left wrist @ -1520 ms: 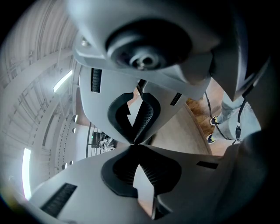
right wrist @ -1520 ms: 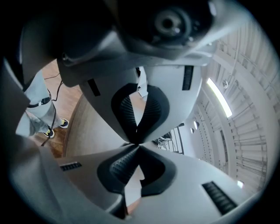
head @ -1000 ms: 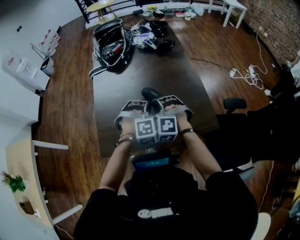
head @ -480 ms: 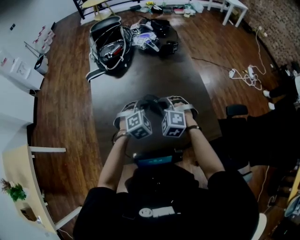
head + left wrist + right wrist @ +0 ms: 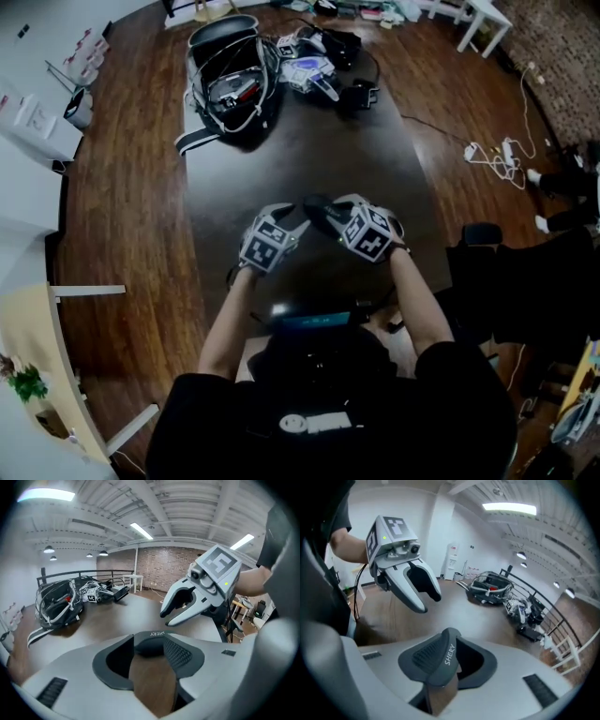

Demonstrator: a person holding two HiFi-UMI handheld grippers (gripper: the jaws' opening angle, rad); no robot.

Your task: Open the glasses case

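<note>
In the head view a dark oval thing, which looks like the glasses case, lies on the dark table between the tips of both grippers. My left gripper comes at it from the left and my right gripper from the right. Whether either touches it I cannot tell. Neither gripper view shows the case. The left gripper's jaws are opening, and only table shows between them. The right gripper's jaws are also opening around bare table. Each gripper view shows the other gripper, right and left, with nothing held.
A black bag full of cables lies at the table's far end, beside a heap of small gadgets. A black chair stands right of the table. White cables lie on the wooden floor. A blue-lit device is at my chest.
Both grippers have sunk toward the table and rolled outward, so their marker cubes have moved apart. Both pairs of jaws have come open. The dark case now sits between the tips.
</note>
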